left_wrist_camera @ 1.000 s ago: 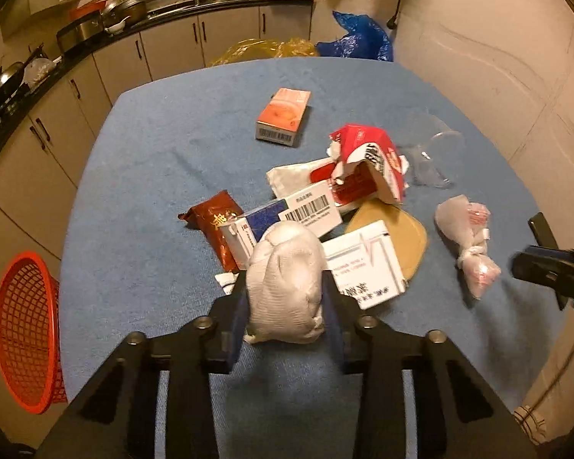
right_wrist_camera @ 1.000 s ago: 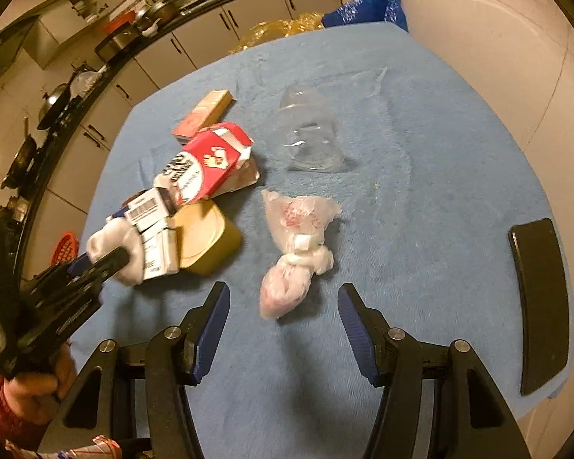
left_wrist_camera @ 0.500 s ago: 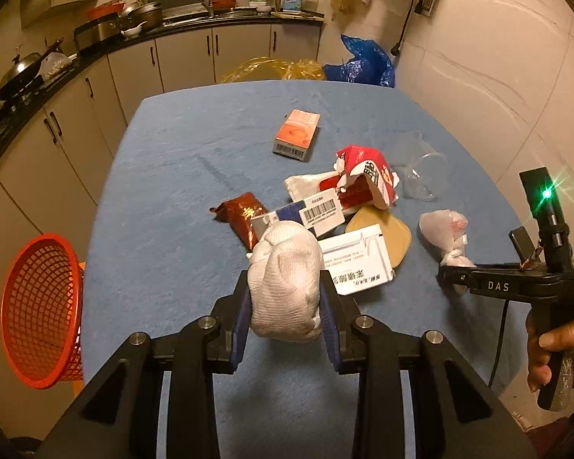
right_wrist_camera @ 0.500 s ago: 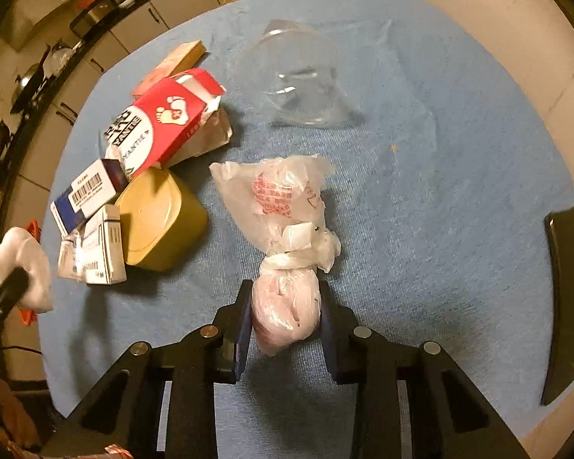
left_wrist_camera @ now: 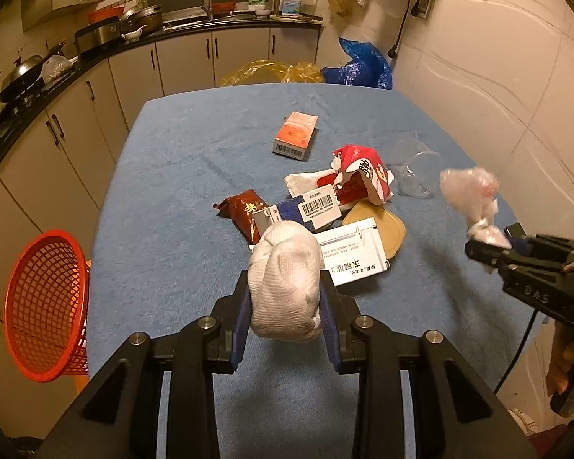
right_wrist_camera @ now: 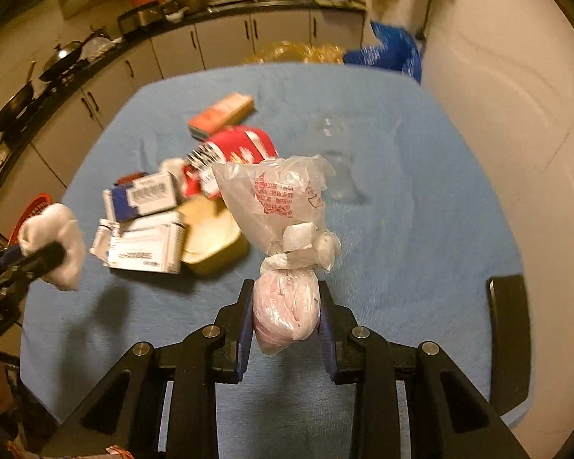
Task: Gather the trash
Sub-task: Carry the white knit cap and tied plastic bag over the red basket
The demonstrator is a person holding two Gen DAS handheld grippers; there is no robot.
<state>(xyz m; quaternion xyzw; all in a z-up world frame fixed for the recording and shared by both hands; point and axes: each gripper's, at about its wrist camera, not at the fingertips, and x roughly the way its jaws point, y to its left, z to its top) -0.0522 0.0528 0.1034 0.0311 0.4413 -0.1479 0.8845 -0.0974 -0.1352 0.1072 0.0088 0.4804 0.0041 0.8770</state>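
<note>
A red basket (left_wrist_camera: 46, 306) stands off the left edge of the tabletop (left_wrist_camera: 180, 176), below its level. On the blue cloth, the litter sits in one heap, and everything else is placed by it. At the heap's left end lies a brown wrapper (left_wrist_camera: 245, 210), then a blue-and-white box (left_wrist_camera: 302, 210) with a barcode, a white box (left_wrist_camera: 354, 254), a tan lid (left_wrist_camera: 382, 229) and a torn red carton (left_wrist_camera: 359, 179). An orange box (left_wrist_camera: 296, 135) lies apart, beyond the heap. A clear cup (left_wrist_camera: 417, 172) lies on its side just right of the carton. A black slab (right_wrist_camera: 509, 340) lies well right of the heap, near the tabletop's right edge.

The left claw (left_wrist_camera: 285, 306) is clenched on a white wad (left_wrist_camera: 285, 283), held above the cloth on the near side of the heap. The right claw (right_wrist_camera: 285, 317) has just been closing and now grips the pink knotted end of a tied bag (right_wrist_camera: 279, 206), lifted clear of the cloth to the heap's right; the bag's loose top sticks up ahead of the pads.

The near strip of cloth and the far half beyond the orange box lie open. A wall runs close along the right.
</note>
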